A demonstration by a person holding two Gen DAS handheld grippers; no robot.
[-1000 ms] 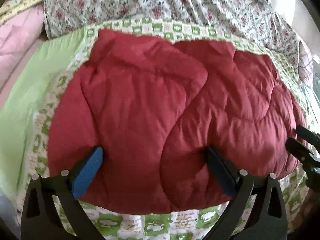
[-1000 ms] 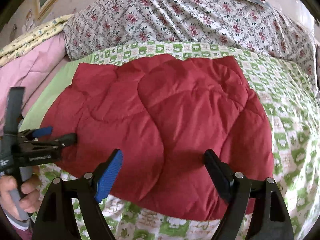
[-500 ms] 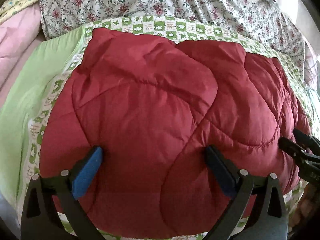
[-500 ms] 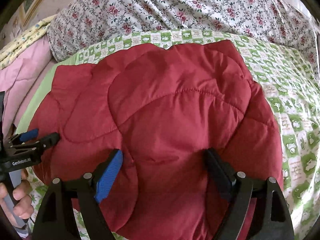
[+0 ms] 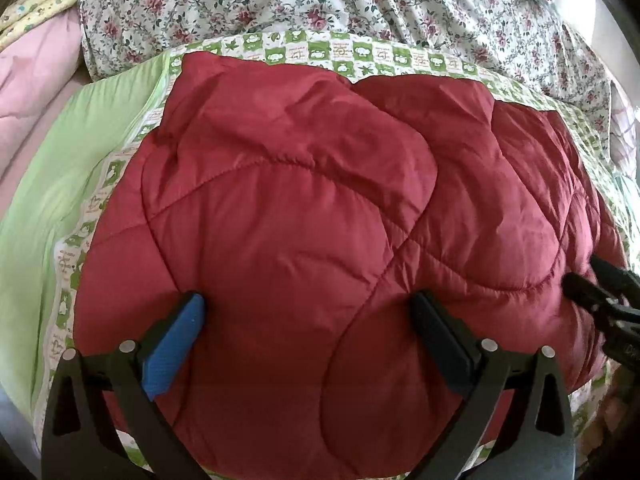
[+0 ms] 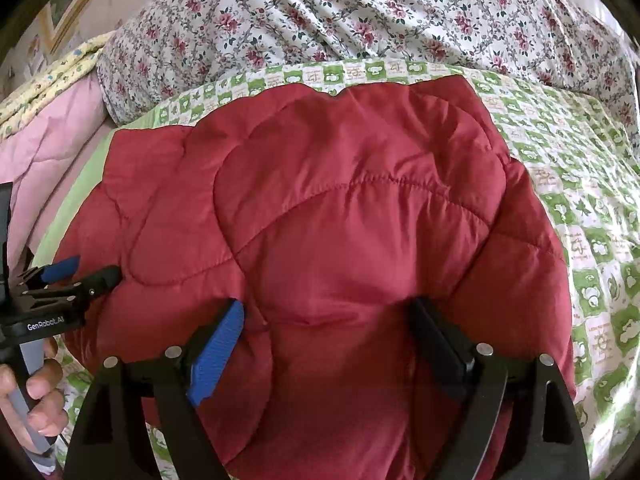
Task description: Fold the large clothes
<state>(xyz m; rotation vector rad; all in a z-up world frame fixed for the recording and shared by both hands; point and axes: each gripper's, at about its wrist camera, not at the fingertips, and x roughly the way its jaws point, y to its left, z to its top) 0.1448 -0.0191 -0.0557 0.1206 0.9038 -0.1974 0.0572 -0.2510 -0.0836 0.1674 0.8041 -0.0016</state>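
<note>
1. The red quilted jacket [image 5: 288,216] lies on the green patterned bedsheet [image 6: 592,208], both side panels already folded inward; lengthwise folds remain, I reckon.
2. The left gripper [image 5: 308,332] and right gripper [image 6: 324,332] are spread wide over its near hem, grasping nothing.
3. Beyond the jacket sits a floral duvet [image 5: 360,4], with pink bedding [image 6: 56,136] to its left; nothing blocks the fold.

soft daylight, fisheye-warped dark edges
</note>
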